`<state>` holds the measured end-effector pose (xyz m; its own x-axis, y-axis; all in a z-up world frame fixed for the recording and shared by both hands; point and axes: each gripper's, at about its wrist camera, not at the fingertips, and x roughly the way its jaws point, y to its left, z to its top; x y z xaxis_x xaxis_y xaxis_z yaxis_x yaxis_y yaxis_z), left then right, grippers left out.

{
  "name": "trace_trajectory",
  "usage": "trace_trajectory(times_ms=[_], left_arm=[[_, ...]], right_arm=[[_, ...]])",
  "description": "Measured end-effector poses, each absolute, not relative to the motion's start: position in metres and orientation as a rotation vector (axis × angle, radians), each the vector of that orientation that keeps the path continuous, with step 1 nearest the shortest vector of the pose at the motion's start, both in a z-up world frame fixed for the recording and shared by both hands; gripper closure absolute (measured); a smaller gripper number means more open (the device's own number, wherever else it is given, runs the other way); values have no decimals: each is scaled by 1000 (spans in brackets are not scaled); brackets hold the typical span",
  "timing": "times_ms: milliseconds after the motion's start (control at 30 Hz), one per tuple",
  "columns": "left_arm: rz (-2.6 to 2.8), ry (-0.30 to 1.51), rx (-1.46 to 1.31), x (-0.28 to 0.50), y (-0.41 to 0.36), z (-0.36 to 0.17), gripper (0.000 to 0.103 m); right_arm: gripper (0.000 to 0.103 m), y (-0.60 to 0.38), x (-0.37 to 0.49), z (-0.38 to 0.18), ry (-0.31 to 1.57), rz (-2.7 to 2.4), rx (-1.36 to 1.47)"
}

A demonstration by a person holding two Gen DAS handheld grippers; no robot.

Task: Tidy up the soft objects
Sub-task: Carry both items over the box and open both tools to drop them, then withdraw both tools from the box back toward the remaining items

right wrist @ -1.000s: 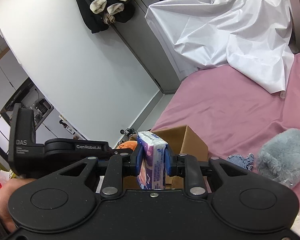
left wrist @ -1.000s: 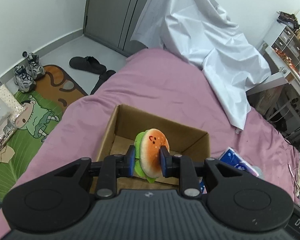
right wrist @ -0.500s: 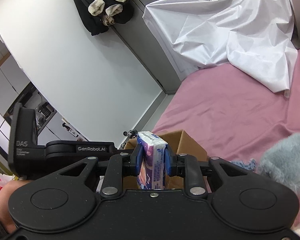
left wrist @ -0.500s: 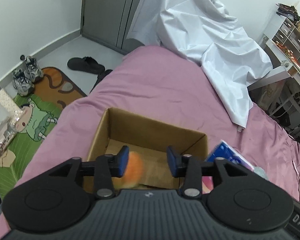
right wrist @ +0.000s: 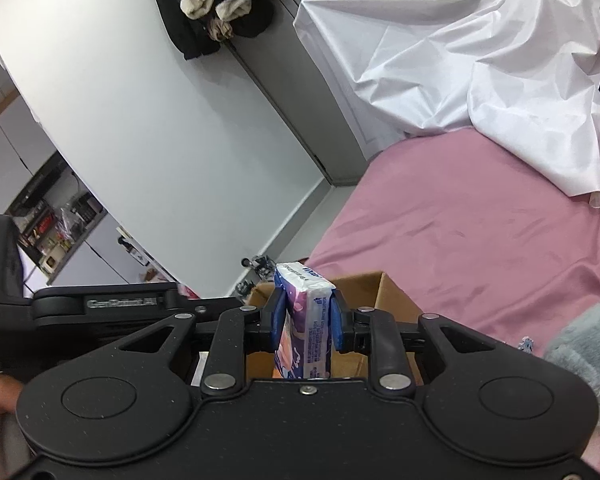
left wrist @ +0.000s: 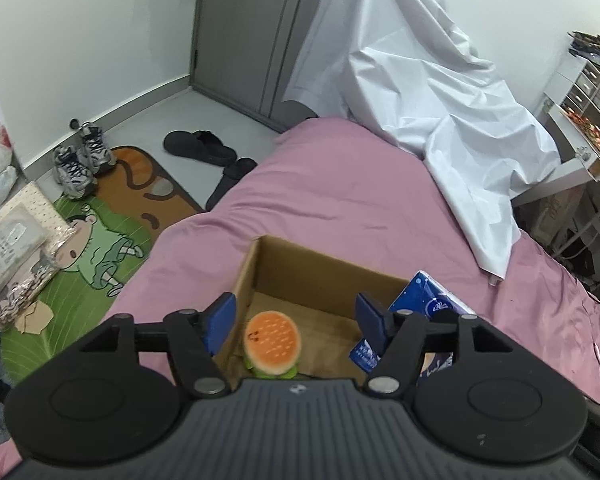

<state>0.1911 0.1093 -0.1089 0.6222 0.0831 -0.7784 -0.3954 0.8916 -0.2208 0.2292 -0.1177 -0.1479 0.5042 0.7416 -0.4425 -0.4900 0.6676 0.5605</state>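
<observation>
A white sheet (left wrist: 440,128) drapes over the far end of the bed (left wrist: 340,188) — its cover is pink; on the floor lie black slippers (left wrist: 200,146), grey trainers (left wrist: 80,158) and a cartoon mat (left wrist: 100,232); a dark jacket (right wrist: 216,4) hangs on the wall; shelving (left wrist: 592,92) stands at right.

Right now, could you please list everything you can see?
cardboard box: one, brown, on the bed
burger plush: one, orange and green, inside the box
tissue pack: one, blue and white, held by the box rim
bedsheet: one, pink, under the box
draped sheet: one, white, bed's far end
fluffy plush: one, grey, on the bed
sneakers: pair, grey, floor
slippers: pair, black, floor
mat: one, green and orange, floor
left tongs: black, just opened, empty, above the burger
right tongs: black, just easing open, pads on the pack
</observation>
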Motion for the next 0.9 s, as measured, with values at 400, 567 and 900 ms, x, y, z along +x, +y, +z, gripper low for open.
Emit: trace_trajectory(times_ms=[400,567,900], left_arm=[[388,809,-417,159,122,-99,28],[380,752,-320,151,109,-83,27],[385,742,-319,125,86,-51,27]], right_arm=[[27,-131,211,-132,676,729,368],[15,-142,199,-120,659,724,362],[8,-175,177,-93,617,694,352]])
